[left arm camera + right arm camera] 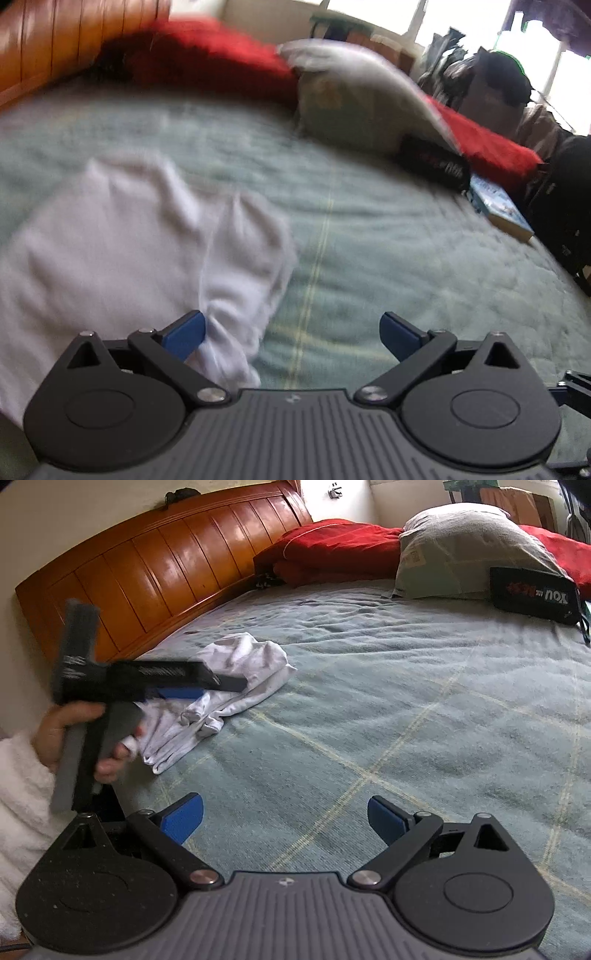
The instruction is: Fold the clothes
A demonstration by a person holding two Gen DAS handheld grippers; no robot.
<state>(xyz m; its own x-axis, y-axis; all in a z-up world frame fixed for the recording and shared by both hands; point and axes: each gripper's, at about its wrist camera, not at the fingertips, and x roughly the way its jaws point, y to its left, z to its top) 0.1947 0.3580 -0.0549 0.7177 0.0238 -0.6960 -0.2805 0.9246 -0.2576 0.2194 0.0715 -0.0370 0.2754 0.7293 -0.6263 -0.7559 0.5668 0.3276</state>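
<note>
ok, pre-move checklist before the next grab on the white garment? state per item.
1. Left claw open, nothing pinched: ok.
2. Right claw open and empty: ok.
3. White garment lying flat: not ok, bunched and creased.
4. Garment edge between left claw's fingers: cannot tell, the left wrist view is blurred; cloth sits by one blue pad.
5. Bedspread around the garment free of other items: ok, black pouch and pillow lie far off.

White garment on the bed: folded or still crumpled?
Crumpled: the white garment lies bunched in loose, uneven wrinkles on the bedspread, with no flat, squared edges.
</note>
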